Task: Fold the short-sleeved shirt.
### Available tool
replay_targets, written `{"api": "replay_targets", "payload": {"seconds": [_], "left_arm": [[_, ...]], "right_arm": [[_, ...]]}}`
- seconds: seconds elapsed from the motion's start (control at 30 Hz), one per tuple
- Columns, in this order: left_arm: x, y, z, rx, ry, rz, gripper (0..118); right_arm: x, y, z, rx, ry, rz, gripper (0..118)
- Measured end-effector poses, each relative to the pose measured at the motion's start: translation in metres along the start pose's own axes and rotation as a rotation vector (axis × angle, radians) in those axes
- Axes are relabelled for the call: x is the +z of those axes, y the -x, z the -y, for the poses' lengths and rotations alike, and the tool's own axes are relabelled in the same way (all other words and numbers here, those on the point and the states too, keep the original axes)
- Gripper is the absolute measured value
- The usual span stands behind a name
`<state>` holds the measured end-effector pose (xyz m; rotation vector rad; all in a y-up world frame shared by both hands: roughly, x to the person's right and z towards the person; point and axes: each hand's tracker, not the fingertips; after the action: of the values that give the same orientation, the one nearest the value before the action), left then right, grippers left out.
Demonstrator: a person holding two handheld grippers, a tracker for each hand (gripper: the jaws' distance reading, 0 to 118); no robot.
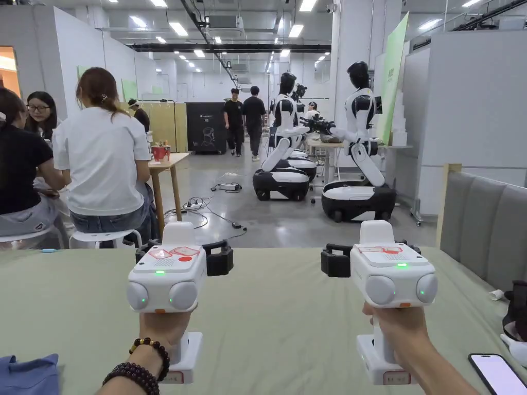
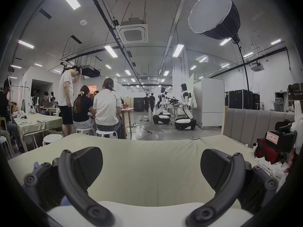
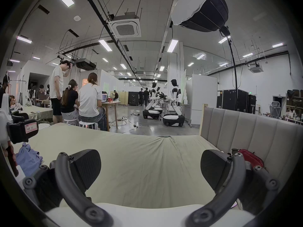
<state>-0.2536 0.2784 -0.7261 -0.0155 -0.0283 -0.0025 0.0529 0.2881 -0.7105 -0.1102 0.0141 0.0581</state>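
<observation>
pale green sheet (image 1: 278,319) covers the bed, and a big room with white robots (image 1: 360,149) and people on stools (image 1: 103,154) lies past it. both grippers are held up over the sheet, side by side and apart. left gripper (image 2: 151,166) has its jaws spread wide with nothing between them. right gripper (image 3: 150,166) is spread wide too and holds nothing. blue shirt (image 1: 28,373) lies bunched at the near left edge of the bed, beside the left hand (image 1: 162,326). a phone (image 1: 496,373) lies by the right hand (image 1: 396,321).
</observation>
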Motion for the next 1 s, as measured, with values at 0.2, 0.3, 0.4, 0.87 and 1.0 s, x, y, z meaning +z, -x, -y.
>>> {"api": "replay_targets", "payload": {"seconds": [0.2, 0.3, 0.4, 0.87, 1.0], "left_arm": [[0.0022, -0.0001, -0.0014, -0.013, -0.002, 0.003, 118], [0.0026, 0.0, -0.0019, -0.022, -0.003, 0.004, 118], [0.0024, 0.0016, -0.0018, -0.017, -0.01, 0.002, 118], [0.0023, -0.0025, -0.0005, -0.019, -0.005, 0.011, 118], [0.0035, -0.0058, -0.0018, -0.023, -0.02, 0.002, 118]], "right_arm": [[0.0001, 0.001, 0.0026, 0.006, -0.014, -0.02, 118], [-0.0014, 0.001, 0.0025, 0.02, -0.004, 0.016, 118], [-0.0014, -0.001, 0.0016, -0.014, 0.027, 0.037, 118], [-0.0005, -0.0045, 0.0069, -0.03, 0.039, -0.004, 118], [0.0013, -0.0028, 0.0082, -0.025, 0.031, -0.006, 118]]}}
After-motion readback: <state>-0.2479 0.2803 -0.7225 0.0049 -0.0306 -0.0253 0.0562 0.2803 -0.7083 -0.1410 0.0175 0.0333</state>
